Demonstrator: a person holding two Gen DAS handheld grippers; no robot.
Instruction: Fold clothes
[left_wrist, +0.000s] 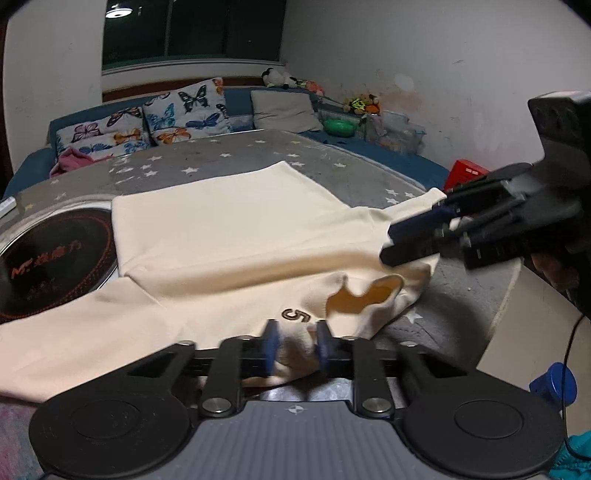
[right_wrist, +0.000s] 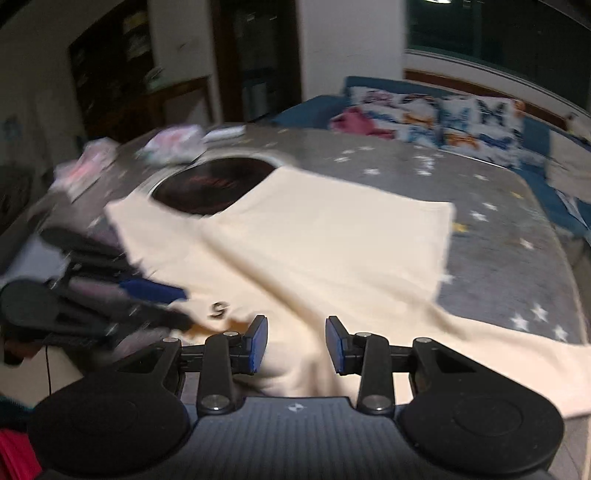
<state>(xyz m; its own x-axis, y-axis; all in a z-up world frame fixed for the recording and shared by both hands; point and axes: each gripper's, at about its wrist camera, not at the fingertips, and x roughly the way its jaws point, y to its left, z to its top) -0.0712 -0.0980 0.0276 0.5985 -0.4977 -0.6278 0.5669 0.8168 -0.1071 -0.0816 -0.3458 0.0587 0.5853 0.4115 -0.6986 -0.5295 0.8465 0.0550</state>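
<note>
A cream T-shirt with a small "5" near its collar lies spread on a grey star-patterned table. It also shows in the right wrist view. My left gripper is shut on the shirt's near shoulder by the collar; it also shows blurred in the right wrist view. My right gripper has its jaws apart around bunched shirt fabric. In the left wrist view the right gripper sits at the shirt's right shoulder, with cloth against its fingers.
A round black-and-red induction plate sits in the table, partly under the shirt. Butterfly cushions line a blue sofa behind. Plastic packets lie at the table's far corner. A red box stands past the table's right edge.
</note>
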